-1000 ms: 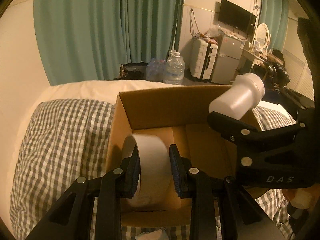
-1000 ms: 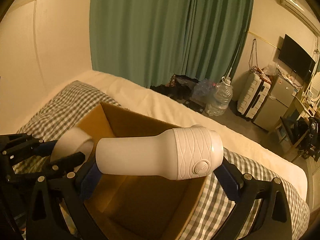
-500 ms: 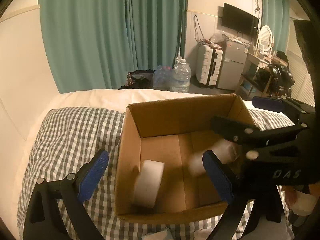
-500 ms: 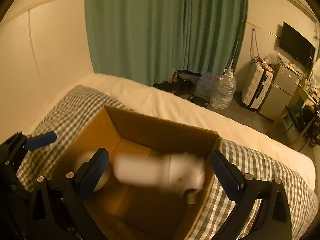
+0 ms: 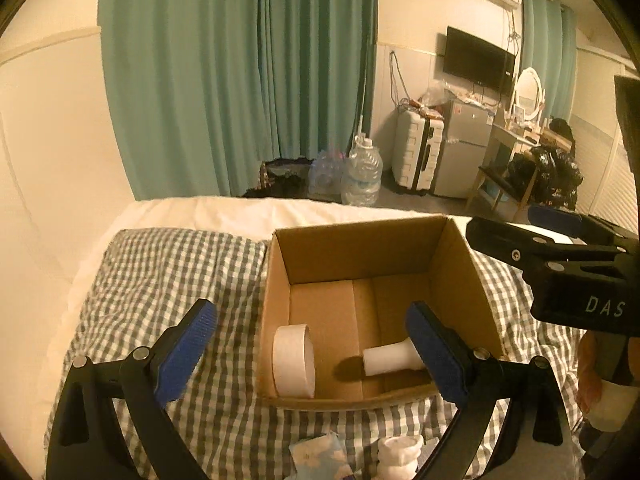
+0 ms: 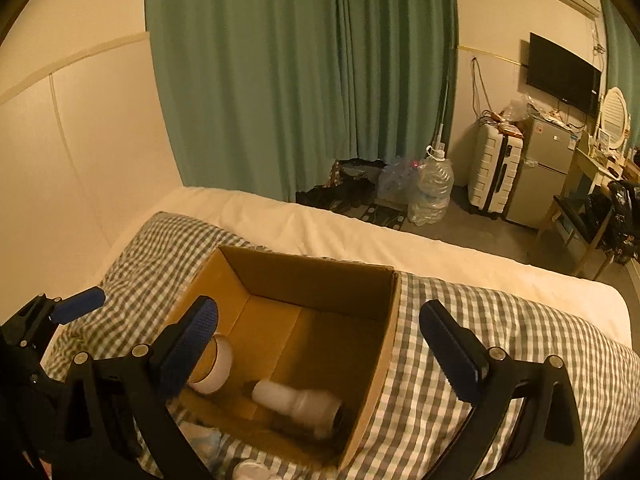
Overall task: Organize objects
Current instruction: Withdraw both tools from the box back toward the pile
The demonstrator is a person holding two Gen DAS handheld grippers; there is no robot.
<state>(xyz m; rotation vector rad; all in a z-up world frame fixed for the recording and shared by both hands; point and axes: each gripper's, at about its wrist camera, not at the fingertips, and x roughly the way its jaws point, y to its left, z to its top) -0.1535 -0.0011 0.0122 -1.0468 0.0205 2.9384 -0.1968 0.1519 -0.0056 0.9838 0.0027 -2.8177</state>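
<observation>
Lying in cardboard box (image 5: 460, 280): tape roll (image 5: 293, 361), white bottle (image 6: 298, 402); both grippers empty.

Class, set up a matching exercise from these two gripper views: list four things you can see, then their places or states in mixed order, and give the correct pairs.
Things:
1. tape roll
2. white bottle
3. cardboard box
4. left gripper

Places or states:
A. open, holding nothing
B. lying on its side on the box floor
C. sitting on the checked blanket
D. standing on edge against the box's left wall

Pairs: 1-D, 2-B, 3-C, 4-A
</observation>
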